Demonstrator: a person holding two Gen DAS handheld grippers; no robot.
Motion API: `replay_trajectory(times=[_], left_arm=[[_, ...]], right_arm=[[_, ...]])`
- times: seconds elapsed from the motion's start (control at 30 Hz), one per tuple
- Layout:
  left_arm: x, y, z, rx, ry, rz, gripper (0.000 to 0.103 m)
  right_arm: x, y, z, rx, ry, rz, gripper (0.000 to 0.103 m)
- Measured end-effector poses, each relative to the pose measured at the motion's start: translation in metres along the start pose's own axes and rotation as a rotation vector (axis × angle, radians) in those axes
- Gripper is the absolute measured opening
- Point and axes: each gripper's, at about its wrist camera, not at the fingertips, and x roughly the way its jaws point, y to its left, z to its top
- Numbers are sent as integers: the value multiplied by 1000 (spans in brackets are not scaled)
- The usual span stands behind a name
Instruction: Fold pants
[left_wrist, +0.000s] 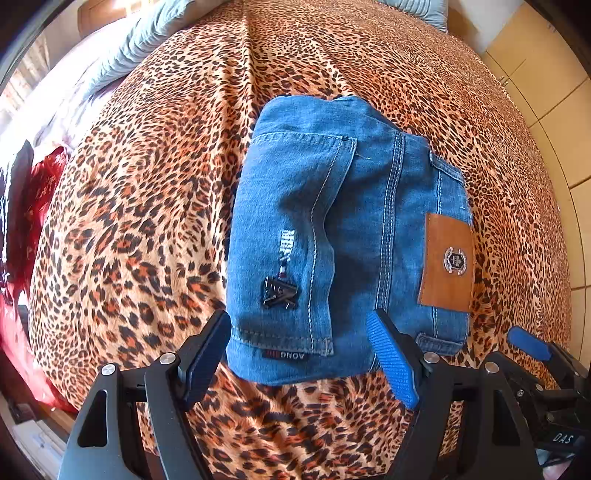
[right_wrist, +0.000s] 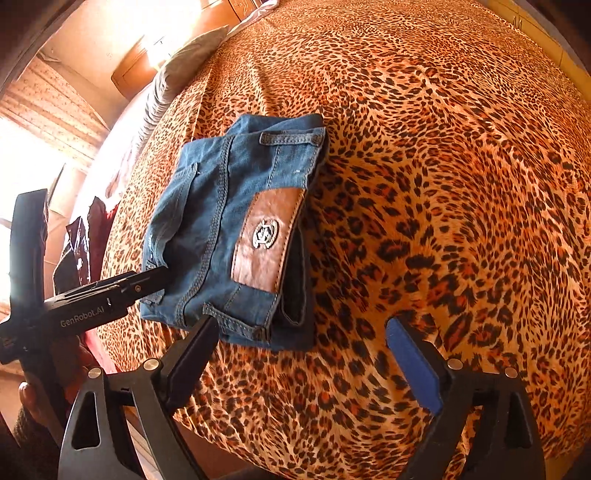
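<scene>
A pair of blue jeans lies folded into a compact block on the leopard-print bedspread, its brown leather patch facing up. My left gripper hovers over the block's near edge with its jaws wide apart and no pad pressing on the denim. From the right wrist, the jeans lie left of centre. My right gripper is open over the bedspread by the block's near right corner and holds nothing. The left gripper's body crosses the jeans' left side.
Grey-blue pillows lie at the far end of the bed. Red and dark cloth hangs off the left side. Tiled floor runs along the right. A hand grips the left tool's handle. The right gripper's blue pad shows at lower right.
</scene>
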Motion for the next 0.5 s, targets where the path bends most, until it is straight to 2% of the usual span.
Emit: replay_trajectory(times=[0.13,0.27,0.43,0.5], left_arm=[[-8,11,-38,-71,-36,8,76],[-15,14,-78,-120,-56,24,76],[-37,0,-127,-122,-122,83,76],[-49,-9,-144,-110,-142,106,76]], right_arm=[[-15,-3,-23,45,-17,-17,97],[-43,-4,-55,49,-92,-40,101],[-77,-5,-108,26,-194,-93,101],[-85,-6,-126,9,-210,-106,101]])
